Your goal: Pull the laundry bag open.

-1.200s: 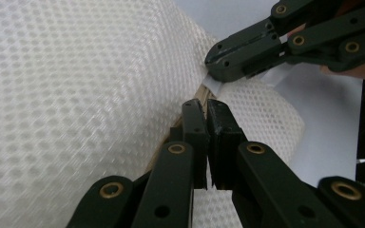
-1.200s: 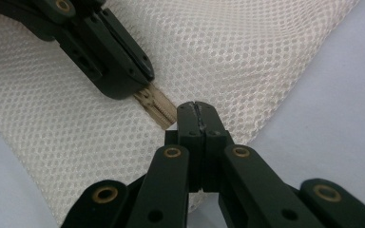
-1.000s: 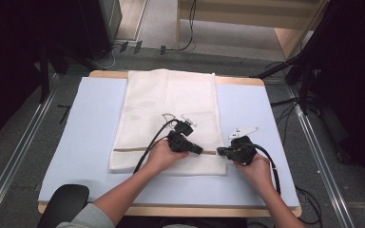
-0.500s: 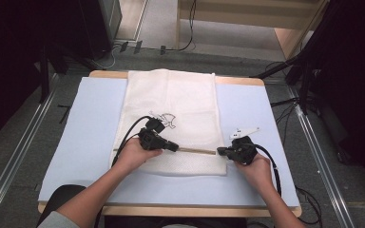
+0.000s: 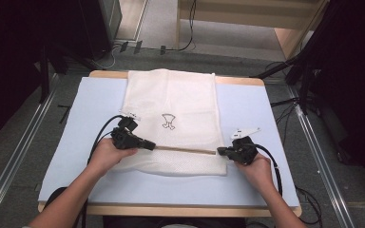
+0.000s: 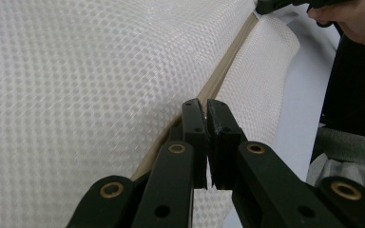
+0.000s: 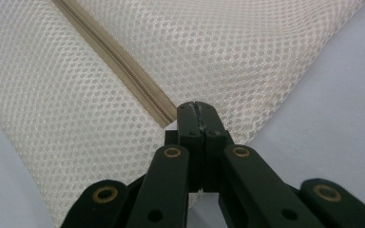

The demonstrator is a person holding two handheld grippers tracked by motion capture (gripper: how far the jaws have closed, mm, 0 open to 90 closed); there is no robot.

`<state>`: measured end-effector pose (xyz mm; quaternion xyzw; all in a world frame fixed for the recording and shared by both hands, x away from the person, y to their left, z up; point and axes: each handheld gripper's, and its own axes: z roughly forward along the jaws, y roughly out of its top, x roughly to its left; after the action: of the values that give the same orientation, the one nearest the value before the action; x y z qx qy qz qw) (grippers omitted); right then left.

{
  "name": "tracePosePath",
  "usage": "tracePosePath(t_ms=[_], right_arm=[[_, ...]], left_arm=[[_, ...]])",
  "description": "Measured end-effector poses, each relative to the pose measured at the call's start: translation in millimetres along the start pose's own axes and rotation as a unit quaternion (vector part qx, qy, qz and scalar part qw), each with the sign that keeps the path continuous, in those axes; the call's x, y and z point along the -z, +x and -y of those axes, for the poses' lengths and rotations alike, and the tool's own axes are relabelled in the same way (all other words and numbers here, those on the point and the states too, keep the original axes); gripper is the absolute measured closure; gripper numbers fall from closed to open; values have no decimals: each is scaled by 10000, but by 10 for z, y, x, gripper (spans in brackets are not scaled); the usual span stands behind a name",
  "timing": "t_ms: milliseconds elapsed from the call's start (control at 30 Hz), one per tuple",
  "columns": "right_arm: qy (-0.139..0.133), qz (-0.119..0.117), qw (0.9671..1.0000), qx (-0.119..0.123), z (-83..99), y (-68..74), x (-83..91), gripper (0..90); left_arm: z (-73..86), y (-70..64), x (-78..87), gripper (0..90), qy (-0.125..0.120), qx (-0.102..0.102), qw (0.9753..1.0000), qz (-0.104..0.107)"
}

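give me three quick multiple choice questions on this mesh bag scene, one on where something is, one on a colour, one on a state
1. Where does the zipper run on the mesh bag?
A. along the far edge
B. across it near the person's side
C. down the bag's left edge

2. What colour is the table cover under the bag?
A. pale blue
B. red
C. dark green

3. How do the jaws of the right gripper stand?
A. wide open above the bag
B. shut at the zipper's end
C. shut on a cable

Answers:
1. B, since the high view shows the tan line crossing the bag between the left gripper and the right gripper, close to the hands.
2. A, the surface around the bag is pale blue.
3. B, the right gripper view shows the jaws pressed together where the zipper stops.
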<state>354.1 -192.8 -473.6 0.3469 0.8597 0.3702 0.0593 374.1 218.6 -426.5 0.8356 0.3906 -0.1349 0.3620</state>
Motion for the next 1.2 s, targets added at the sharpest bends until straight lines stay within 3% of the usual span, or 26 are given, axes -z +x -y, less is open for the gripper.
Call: tracePosePath(t_ms=[267, 567, 667, 833, 967, 1100, 1200], right_arm=[[-65, -128, 9999, -81, 20, -43, 1, 900], [-12, -223, 9997, -91, 10, -80, 5, 900], [6, -234, 9997, -82, 3, -92, 3, 900], [17, -269, 9996, -36, -2, -106, 1, 900], [41, -293, 9995, -52, -9, -110, 0, 900], [71, -302, 9995, -21, -22, -108, -2, 900], [127, -327, 9993, -86, -35, -116, 1, 900]], left_arm=[[149, 116, 226, 891, -68, 142, 9998, -140], [383, 310, 496, 892, -213, 463, 9982, -311], [448, 343, 599, 892, -300, 473, 9968, -576], [649, 491, 811, 892, -378, 789, 9909, -1023], [772, 572, 935, 891, -560, 959, 9880, -1074], [785, 573, 945, 890, -641, 914, 9879, -1079], [801, 562, 941, 884, -712, 758, 9886, -1086]])
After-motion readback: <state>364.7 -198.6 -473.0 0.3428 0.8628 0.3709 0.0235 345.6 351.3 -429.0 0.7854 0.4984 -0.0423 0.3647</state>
